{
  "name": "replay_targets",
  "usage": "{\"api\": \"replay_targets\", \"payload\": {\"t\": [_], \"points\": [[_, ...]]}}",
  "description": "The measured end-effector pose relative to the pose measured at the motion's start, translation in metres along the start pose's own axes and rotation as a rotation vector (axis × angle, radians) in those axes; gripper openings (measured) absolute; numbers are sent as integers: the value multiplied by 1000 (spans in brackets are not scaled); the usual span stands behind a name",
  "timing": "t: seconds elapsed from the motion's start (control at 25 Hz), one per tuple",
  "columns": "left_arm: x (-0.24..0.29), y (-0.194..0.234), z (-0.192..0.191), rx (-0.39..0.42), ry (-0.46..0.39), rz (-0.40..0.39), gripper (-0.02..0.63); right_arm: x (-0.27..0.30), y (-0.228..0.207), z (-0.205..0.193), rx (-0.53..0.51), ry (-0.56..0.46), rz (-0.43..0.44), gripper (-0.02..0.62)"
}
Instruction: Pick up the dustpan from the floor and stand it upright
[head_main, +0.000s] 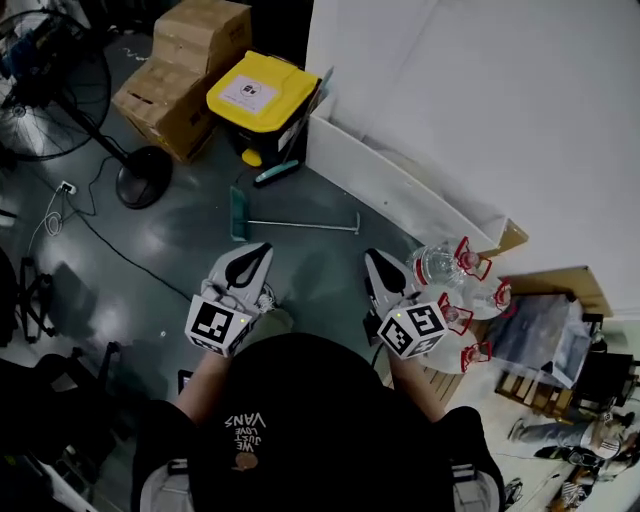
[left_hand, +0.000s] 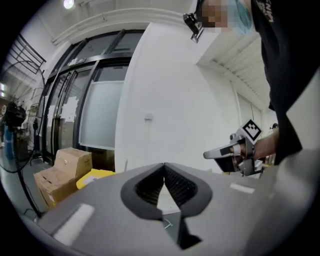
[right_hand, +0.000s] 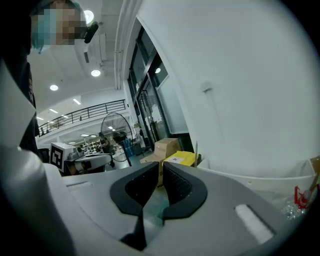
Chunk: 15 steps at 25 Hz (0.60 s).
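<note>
Dustpan (head_main: 238, 214): flat on the grey floor (head_main: 180, 250), teal pan toward the yellow-lidded bin (head_main: 262, 92), thin handle pointing at the white wall panel (head_main: 400, 185).
Head view, left gripper (head_main: 262, 250): hovers short of the dustpan, apart from it.
Head view, right gripper (head_main: 372, 256): beside the clear water jugs (head_main: 440, 265), also clear of the dustpan.
Left gripper view: left gripper (left_hand: 164, 167) jaw tips touching, nothing between them; cardboard boxes (left_hand: 62, 172) beyond.
Right gripper view: right gripper (right_hand: 161, 170) jaws nearly together with only a thin slit, holding nothing; floor fan (right_hand: 114, 131) behind.
</note>
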<state>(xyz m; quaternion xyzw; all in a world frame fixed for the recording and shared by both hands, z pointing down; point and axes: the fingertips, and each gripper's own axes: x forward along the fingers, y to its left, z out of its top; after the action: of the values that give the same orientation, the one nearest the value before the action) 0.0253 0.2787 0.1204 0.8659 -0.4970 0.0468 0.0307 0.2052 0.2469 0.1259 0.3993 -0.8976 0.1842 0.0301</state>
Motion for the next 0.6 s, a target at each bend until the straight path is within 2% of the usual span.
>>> {"api": "replay_targets", "payload": {"t": [0.12,0.24,0.44,0.6], "points": [[17,35,-2,1,25,-66,52,29,-7,1,25,-11,-77,48],[32,67,-5,18,24,-128,52,51,-12,3,50,-30,-151,57],[55,100,-10,37,40,-227,54,78,-27,8,73,-53,-272,86],[75,118,-17,67,52,-263,61,97,-47,5,91,-42,-325,115]]}}
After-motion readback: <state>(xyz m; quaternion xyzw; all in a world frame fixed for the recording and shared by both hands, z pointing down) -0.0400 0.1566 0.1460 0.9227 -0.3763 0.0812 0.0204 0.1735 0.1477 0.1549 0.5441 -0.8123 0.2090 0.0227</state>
